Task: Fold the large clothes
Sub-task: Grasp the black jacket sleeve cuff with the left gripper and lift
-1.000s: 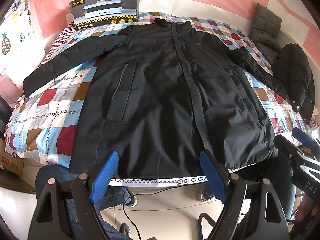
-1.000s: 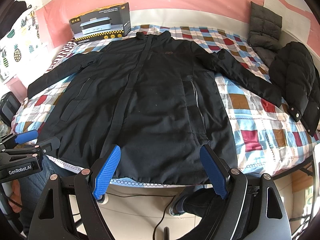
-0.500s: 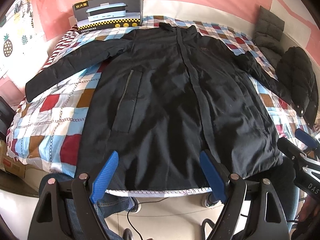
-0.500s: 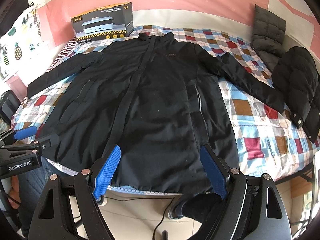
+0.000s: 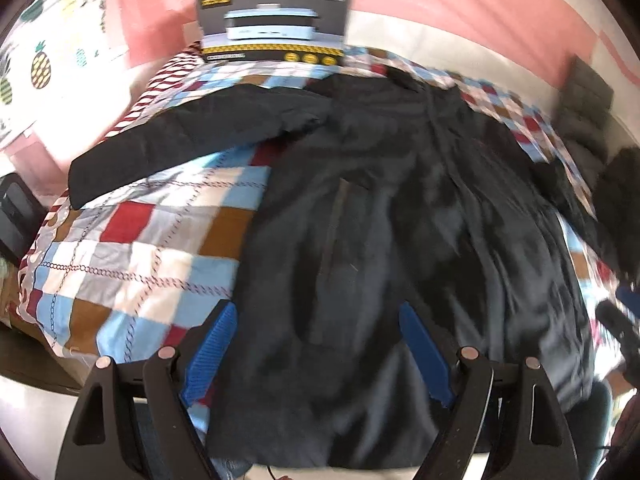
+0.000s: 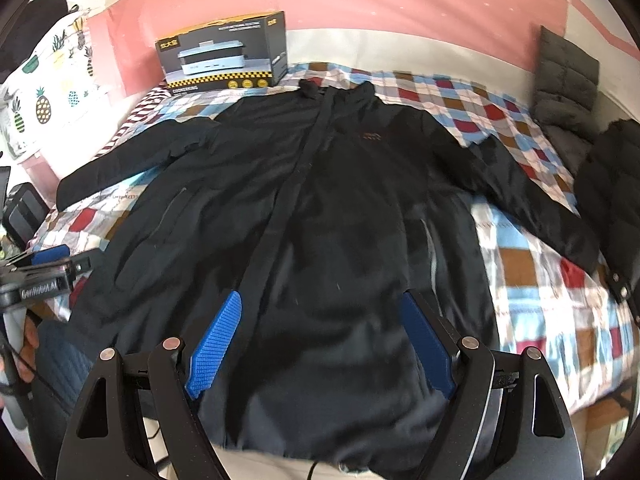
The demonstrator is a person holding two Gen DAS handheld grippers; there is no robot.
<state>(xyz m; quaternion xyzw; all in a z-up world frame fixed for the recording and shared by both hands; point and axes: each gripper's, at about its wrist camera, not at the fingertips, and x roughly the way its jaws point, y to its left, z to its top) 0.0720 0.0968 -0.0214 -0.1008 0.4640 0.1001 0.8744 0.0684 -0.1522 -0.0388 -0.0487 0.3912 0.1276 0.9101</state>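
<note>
Left wrist view's all motion blur so the box (image 6: 224, 56) text is mush, "GenRobot.AI" reads on the left gripper (image 5: 316, 354), both it and right gripper (image 6: 320, 344) gaping empty over the black coat (image 6: 320, 220).

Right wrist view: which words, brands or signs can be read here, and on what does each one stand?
"GenRobot.AI", blurred but readable: on the left gripper.
Box: yellow corner label and small print, too small to read.
Black coat: small orange chest logo, unreadable.

both wrist views: foot of bed (image 6: 532, 312) | angled down | share coat (image 6: 320, 220)
</note>
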